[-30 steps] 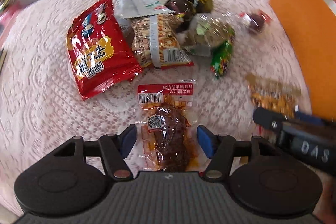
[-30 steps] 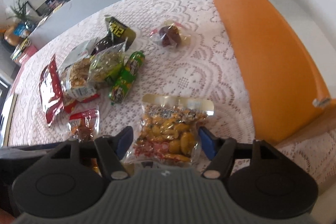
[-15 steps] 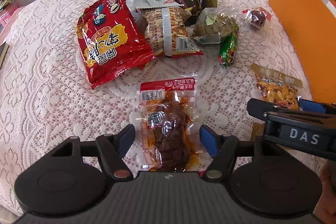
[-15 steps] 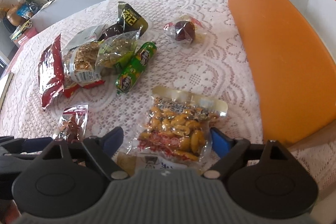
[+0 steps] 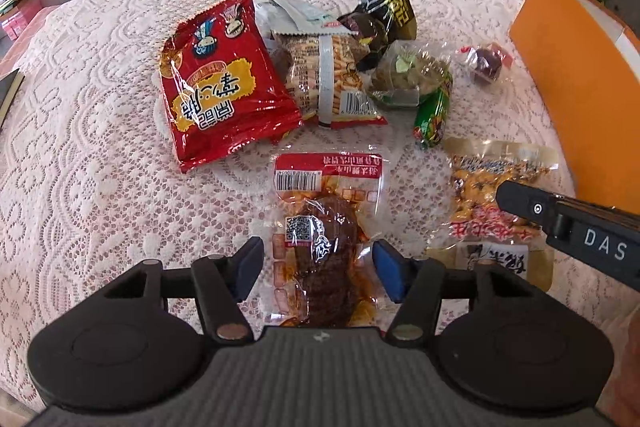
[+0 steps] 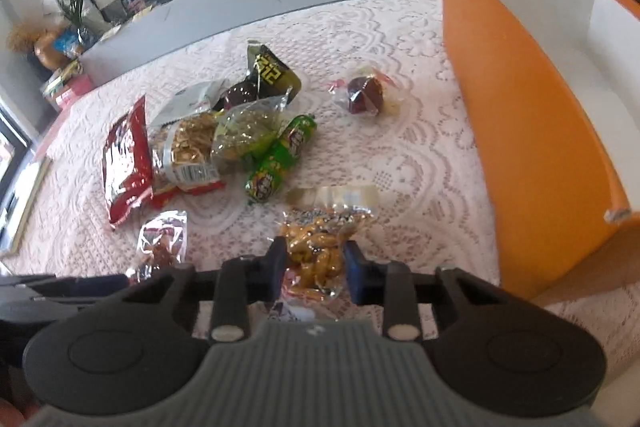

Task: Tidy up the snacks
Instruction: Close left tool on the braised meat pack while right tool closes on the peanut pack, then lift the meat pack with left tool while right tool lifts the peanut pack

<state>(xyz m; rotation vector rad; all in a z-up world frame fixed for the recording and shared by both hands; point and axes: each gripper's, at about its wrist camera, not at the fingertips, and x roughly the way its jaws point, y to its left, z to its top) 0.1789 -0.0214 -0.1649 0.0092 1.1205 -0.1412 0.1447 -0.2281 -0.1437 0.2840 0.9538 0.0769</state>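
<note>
A clear pack of brown braised meat (image 5: 316,227) with a red label lies on the lace tablecloth (image 5: 100,187). My left gripper (image 5: 318,263) straddles its near end. The jaws are closing, the blue pads stand at the pack's edges, and the pack still lies flat. To the right, a clear pack of yellow nuts (image 6: 316,255) is bunched up between the pads of my right gripper (image 6: 316,253), whose jaws are closing on it. That nut pack (image 5: 492,195) and the right gripper's black finger (image 5: 560,215) also show in the left wrist view.
Behind lie a red bag (image 5: 224,83), a pack of stick snacks (image 5: 332,79), a dark pack (image 5: 384,15), a greenish clear pack (image 5: 408,75), a green sausage (image 5: 432,115) and a wrapped dark red sweet (image 6: 364,95). An orange box (image 6: 532,107), white inside, stands at the right.
The right jaws went from wide apart to pinched on the nut pack, which crumpled. The left jaws narrowed a little around the meat pack, and the left view drew back slightly.
</note>
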